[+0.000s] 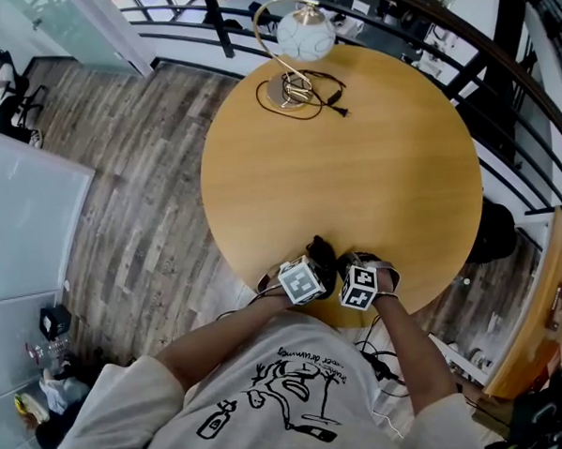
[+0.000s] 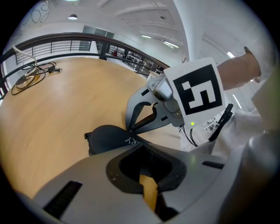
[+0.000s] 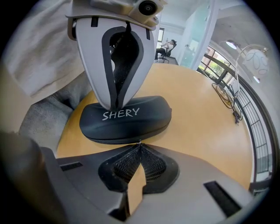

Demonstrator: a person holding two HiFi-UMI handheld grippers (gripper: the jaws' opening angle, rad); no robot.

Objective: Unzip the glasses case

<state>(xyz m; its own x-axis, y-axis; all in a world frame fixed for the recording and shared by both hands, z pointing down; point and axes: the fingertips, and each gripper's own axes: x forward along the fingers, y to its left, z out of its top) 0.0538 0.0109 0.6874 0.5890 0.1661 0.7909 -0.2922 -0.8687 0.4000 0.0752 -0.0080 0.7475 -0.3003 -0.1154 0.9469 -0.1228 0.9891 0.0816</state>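
A black glasses case printed "SHERY" lies closed at the near edge of the round wooden table. My left gripper is shut, and its joined tips rest on the case's top by the far rim. My right gripper is shut at the case's near seam, with the small metal zipper pull pinched at its tips. In the left gripper view the right gripper meets the case from the side. In the head view both marker cubes hide most of the case.
A desk lamp with a white globe shade and a coiled black cable stand at the table's far side. The table's near edge runs just behind the case, against the person's shirt. A black railing curves around the table.
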